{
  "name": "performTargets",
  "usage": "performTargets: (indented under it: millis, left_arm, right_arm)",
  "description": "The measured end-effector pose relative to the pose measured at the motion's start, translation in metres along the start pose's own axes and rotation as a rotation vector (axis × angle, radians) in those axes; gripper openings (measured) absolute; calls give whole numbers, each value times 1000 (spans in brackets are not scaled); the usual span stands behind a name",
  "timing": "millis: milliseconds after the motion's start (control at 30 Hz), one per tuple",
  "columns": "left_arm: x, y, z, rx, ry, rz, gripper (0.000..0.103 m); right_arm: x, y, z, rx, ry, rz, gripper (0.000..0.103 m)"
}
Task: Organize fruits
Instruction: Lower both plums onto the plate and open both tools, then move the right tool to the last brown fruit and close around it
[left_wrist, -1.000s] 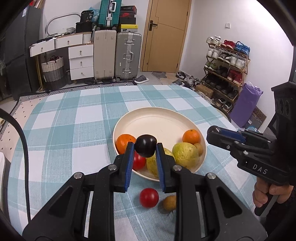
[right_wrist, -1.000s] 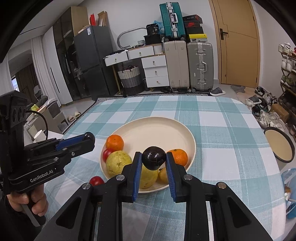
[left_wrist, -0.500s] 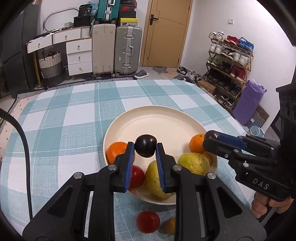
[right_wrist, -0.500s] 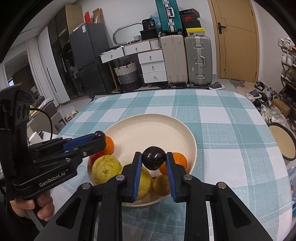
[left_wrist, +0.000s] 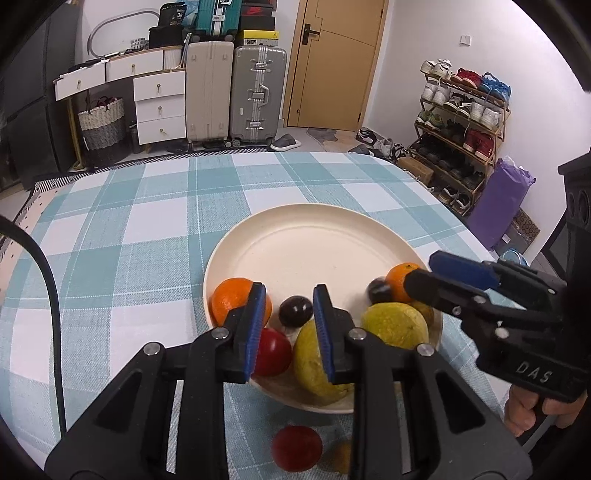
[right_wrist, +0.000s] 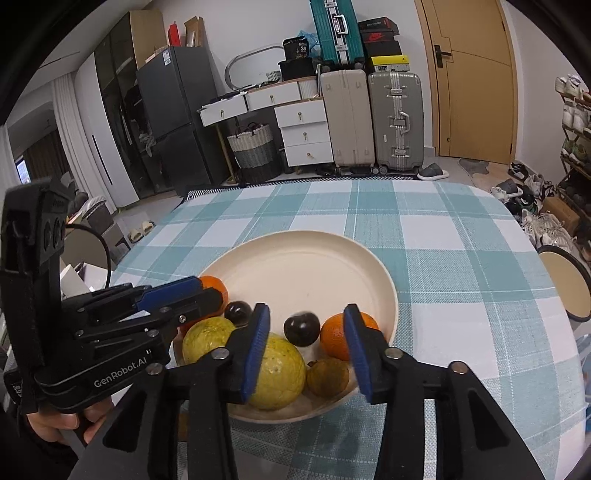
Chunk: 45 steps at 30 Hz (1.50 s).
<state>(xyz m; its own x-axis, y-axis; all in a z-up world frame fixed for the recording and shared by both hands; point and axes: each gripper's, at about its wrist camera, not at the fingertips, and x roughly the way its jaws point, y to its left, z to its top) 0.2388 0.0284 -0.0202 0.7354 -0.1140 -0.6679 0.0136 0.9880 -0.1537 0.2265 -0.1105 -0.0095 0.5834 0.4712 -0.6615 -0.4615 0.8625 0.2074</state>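
Observation:
A cream plate (left_wrist: 314, 236) (right_wrist: 306, 254) on the checked tablecloth holds two oranges (left_wrist: 232, 297) (right_wrist: 334, 338), two yellow-green fruits (left_wrist: 393, 323) (right_wrist: 277, 369), a red fruit (left_wrist: 271, 350) and two dark plums. My left gripper (left_wrist: 289, 314) is open just above one plum (left_wrist: 295, 311) that lies in the plate. My right gripper (right_wrist: 306, 334) is open around the other plum (right_wrist: 301, 328), which looks blurred and free of the pads. Each gripper shows in the other's view (left_wrist: 443, 277) (right_wrist: 184, 291).
A red fruit (left_wrist: 297, 448) and a small yellow-brown fruit (left_wrist: 341, 458) lie on the cloth in front of the plate. A small brown fruit (right_wrist: 327, 376) sits at the plate's near rim. A round stool (right_wrist: 565, 282) stands right of the table.
Both grippers moved forward and down over the plate and opened. Each let go of its dark plum; both plums are now in the plate among the other fruits.

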Motion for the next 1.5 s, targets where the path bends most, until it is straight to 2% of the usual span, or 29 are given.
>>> performTargets:
  millis: [33,67,100,133,200,333,400,567,867,1100,1233,1500]
  left_arm:
    - [-3,2,-1,-5,-1,-1,35]
    - [-7,3,-2,-7,-4,-1,50]
    - [-10,4,-4,-12,-7,3,63]
    - [-15,5,-5,-21,-13,6,68]
    - [-25,8,-8,-34,-22,6,82]
    - [-47,12,-16,-44,-46,32,87]
    - [-58,16,-20,-59,-61,42,103]
    - [-80,27,-33,-108,-92,43,102]
    - [-110,34,-60,-116,-112,51,103]
    - [-110,38,-78,-101,-91,61,103]
    - [-113,34,-86,-77,-117,75,103]
    - [-104,32,-92,-63,-72,93,103]
  right_arm:
    - [-3,0,0,0,-6,-6,51]
    - [-5,-1,-1,1,-11,-14,52]
    - [-9,-2,-2,8,-13,-22,59]
    - [-10,-3,-3,17,-11,-24,71]
    - [-15,-4,-5,25,-17,-14,82]
    - [-26,-1,-12,35,-30,-23,102]
    - [-29,2,-15,27,-16,-16,103]
    - [-38,15,-24,-17,-2,-35,103]
    - [-42,32,-46,-47,36,-40,103]
    - [-41,40,-57,-38,54,-15,103]
    - [-38,44,-61,-40,59,-11,103]
    - [-33,52,-67,-66,96,33,103]
